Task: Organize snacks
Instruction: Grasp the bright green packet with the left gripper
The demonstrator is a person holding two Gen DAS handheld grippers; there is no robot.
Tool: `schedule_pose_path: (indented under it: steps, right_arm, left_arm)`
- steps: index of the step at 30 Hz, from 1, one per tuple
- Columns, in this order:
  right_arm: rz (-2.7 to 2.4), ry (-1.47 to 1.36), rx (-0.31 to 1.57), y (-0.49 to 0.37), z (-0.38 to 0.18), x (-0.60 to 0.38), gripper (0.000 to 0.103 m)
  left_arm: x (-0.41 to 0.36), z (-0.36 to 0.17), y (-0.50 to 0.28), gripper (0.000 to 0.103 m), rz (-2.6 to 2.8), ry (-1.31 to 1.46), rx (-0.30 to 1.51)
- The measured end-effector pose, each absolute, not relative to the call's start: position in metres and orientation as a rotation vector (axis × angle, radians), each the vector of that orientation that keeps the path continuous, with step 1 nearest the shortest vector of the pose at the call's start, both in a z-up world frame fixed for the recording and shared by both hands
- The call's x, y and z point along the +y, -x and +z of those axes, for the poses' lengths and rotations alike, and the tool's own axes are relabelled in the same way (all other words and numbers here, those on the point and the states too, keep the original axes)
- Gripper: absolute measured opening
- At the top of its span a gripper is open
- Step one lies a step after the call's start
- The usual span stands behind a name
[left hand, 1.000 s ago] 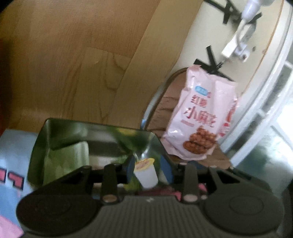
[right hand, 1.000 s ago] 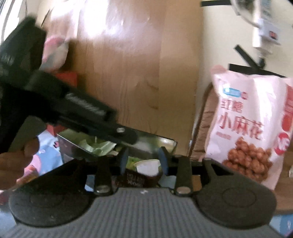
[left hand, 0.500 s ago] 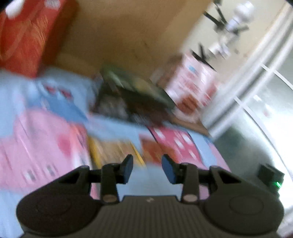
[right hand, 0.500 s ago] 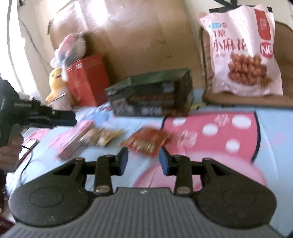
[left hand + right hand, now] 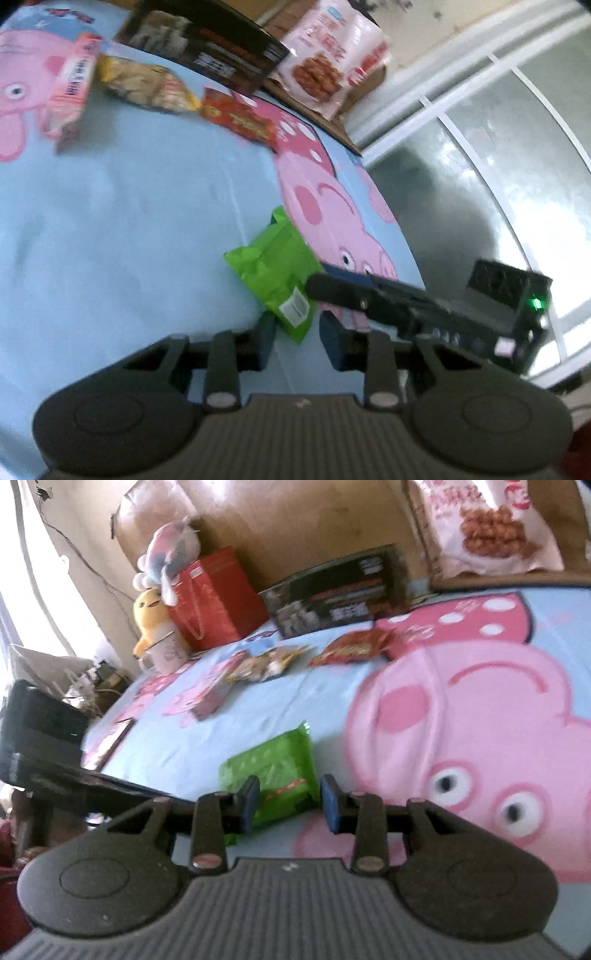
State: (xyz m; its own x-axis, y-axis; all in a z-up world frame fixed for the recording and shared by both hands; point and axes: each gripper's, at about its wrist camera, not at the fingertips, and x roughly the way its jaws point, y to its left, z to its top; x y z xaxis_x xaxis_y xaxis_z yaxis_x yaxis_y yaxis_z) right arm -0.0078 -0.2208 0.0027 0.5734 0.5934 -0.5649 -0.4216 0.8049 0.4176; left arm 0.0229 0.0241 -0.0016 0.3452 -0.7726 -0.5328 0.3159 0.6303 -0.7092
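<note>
A green snack packet [image 5: 277, 273] lies on the blue cartoon-pig cloth [image 5: 129, 221]. It also shows in the right wrist view [image 5: 273, 771]. My left gripper [image 5: 297, 341] is open, just short of the packet's near corner. My right gripper [image 5: 290, 805] is open, with the packet's near end between its fingers. At the far side lie a red packet [image 5: 240, 118], a yellow packet [image 5: 147, 86] and a pink box [image 5: 72, 85], in front of a dark open box [image 5: 207, 48]. The right gripper's body [image 5: 424, 310] crosses the left wrist view.
A large pink snack bag [image 5: 487, 524] leans on a cushion behind the cloth. A red bag [image 5: 214, 598], plush toys [image 5: 155, 616] and a cup [image 5: 168, 651] stand at the far left. The left gripper's body [image 5: 44, 738] shows at the left. The cloth's edge drops off at the right [image 5: 406, 236].
Both grippers have pulled back from the dark box, where each held an item, and come down open over the green packet. The views have swung down to the cloth.
</note>
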Motion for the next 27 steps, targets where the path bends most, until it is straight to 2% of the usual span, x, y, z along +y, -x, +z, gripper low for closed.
schedule_pose_path:
  steps: [4, 7, 12, 21, 27]
  right_arm:
    - [0.723, -0.243, 0.782, 0.004, 0.002, -0.188, 0.04]
    - [0.795, -0.108, 0.76, 0.006, 0.004, -0.157, 0.04]
    - [0.768, 0.078, 0.69, 0.009, 0.012, -0.142, 0.042]
    - [0.759, 0.112, 0.704, 0.002, 0.002, -0.139, 0.045]
    - [0.753, 0.188, 0.663, -0.005, 0.005, -0.117, 0.036]
  left_arm:
    - [0.057, 0.009, -0.02, 0.029, -0.591, 0.529, 0.893]
    - [0.088, 0.015, -0.019, 0.029, -0.515, 0.58, 0.86]
    - [0.116, 0.029, -0.009, 0.04, -0.493, 0.602, 0.78]
    - [0.09, 0.012, -0.029, 0.041, -0.513, 0.518, 0.858]
    - [0.086, 0.012, -0.023, 0.037, -0.538, 0.498, 0.863]
